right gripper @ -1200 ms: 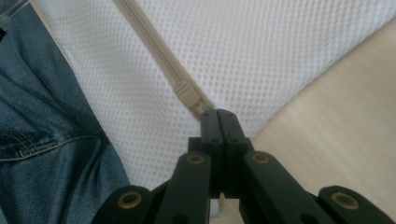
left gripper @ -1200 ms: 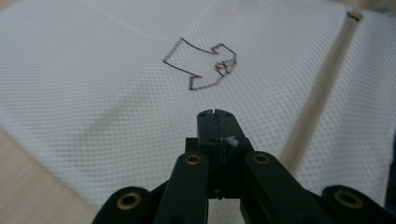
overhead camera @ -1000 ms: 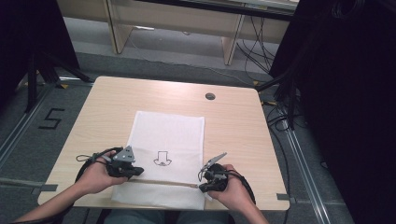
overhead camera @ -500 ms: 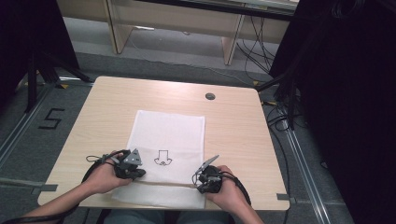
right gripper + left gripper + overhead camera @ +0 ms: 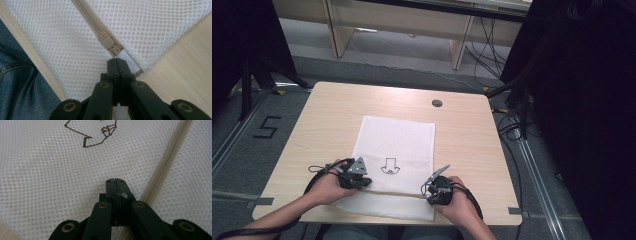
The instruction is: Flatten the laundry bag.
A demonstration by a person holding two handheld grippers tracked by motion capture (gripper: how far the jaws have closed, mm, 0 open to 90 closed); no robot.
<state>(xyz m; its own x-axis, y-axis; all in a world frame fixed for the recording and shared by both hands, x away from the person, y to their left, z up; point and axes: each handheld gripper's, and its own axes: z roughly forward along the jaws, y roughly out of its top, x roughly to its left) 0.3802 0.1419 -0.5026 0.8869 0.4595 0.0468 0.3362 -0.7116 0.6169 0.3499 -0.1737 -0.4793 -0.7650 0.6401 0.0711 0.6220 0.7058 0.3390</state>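
A white mesh bag (image 5: 394, 140) lies flat on the wooden table (image 5: 327, 125), with a brown embroidered motif (image 5: 390, 167) at its middle and a beige zipper (image 5: 394, 194) across its near end. My left gripper (image 5: 366, 183) is shut, and its tips (image 5: 115, 180) rest on the mesh just left of the zipper (image 5: 162, 170). My right gripper (image 5: 429, 192) is shut at the bag's right edge. Its tips (image 5: 117, 59) touch the white tab (image 5: 130, 62) at the zipper's end, just behind the beige zipper pull (image 5: 106, 40).
A round cable hole (image 5: 437, 103) sits at the table's far side. The near table edge (image 5: 32, 53) runs close under the bag, with the person's jeans (image 5: 17, 85) below it. Dark curtains (image 5: 582, 100) and cables stand to the right.
The left gripper has edged slightly to the right on the bag. The right gripper has stayed in place.
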